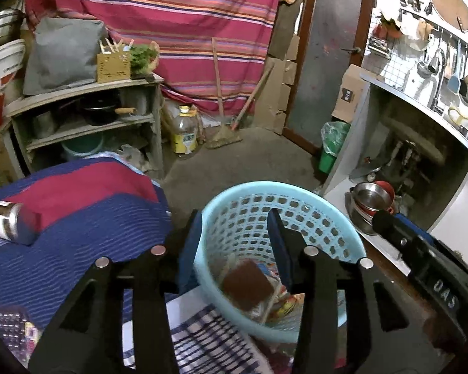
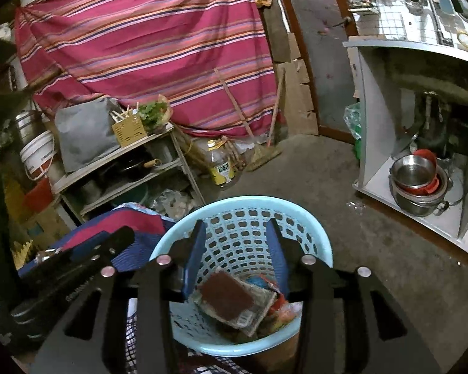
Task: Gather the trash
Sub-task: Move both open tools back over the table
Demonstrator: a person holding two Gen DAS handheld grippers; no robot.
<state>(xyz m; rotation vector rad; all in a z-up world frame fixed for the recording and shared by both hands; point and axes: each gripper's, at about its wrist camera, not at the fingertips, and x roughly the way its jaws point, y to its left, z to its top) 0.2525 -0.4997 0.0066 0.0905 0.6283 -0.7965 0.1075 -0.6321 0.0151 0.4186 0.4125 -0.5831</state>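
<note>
— Trash, where is it now?

— It lies at the bottom of the light blue basket [image 2: 309, 243]: a brown scouring pad [image 2: 227, 296] on top of a flat wrapper, with some colourful packets [image 2: 282, 307] beside it.

— And the left claw [image 1: 234, 243]?

— It hangs over the basket rim. Its jaws stand apart and nothing is between the blue pads.

— The right claw [image 2: 237, 251]?

— Also above the basket, pointing down into it. Jaws apart, empty; the pad is below them, not touching.

— What is around?

— A blue and red striped blanket [image 1: 78, 205] is just beside the basket, with a shiny tin [image 1: 7, 221] lying on it. Steel bowls [image 2: 416, 176] are stacked in the open cabinet at the right.
</note>
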